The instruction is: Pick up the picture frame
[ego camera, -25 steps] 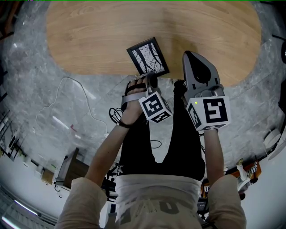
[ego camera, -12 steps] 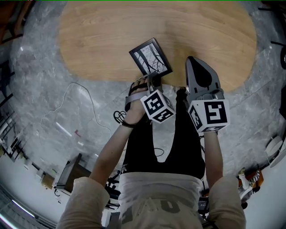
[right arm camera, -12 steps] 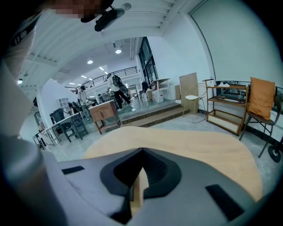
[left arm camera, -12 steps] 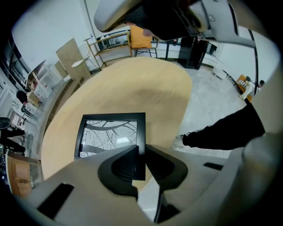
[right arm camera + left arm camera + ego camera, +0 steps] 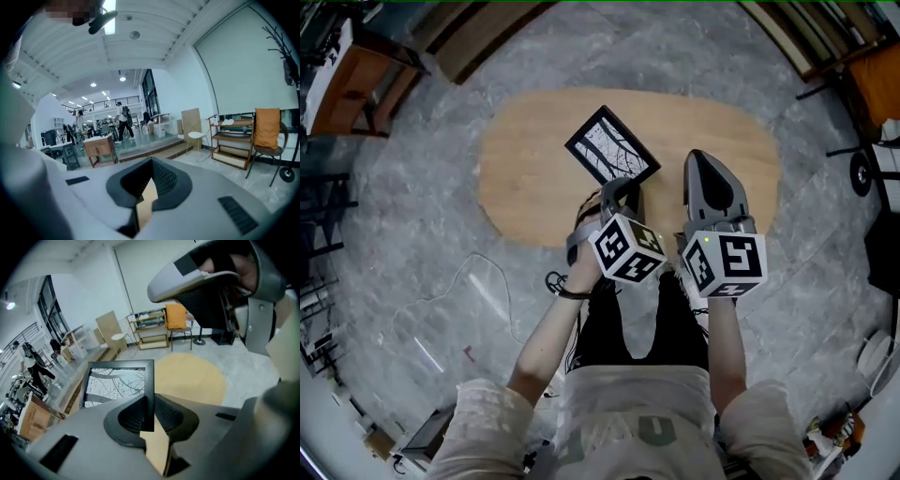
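Got the picture frame (image 5: 612, 147) up in the air, well clear of the oval wood surface (image 5: 525, 178) below. Pinched by the left claw (image 5: 623, 190) on one black side rail, near a corner; clamped shut on it, pads (image 5: 169, 414) either side of the rail. Sticks out ahead of that claw, long axis running up-left from the grip in head view, glass side up w/ a branch print showing. Hanging from one edge only, rest unsupported. Looks like the pick-up itself is done; next bit prob. just a matter of keeping it level & not letting it pivot in the pads.

Over to the right claw (image 5: 701, 164): just beside the left one, off to the frame's right, not touching it. Closed, nothing in it. Near enough for a second hold on the free side, but would need to open first.

Comparing views: left gripper view gives the grip proper, w/ the rail wedged between the pads, the print facing the camera and the surface far beneath. Can't get that from head view, blocked there by the claw's own body. Only head view puts both claws side by side over the surface. Right gripper view: no frame at all, just closed jaws, a shelf unit (image 5: 232, 143) and a chair (image 5: 268, 136) w/ an orange cloth across the room.
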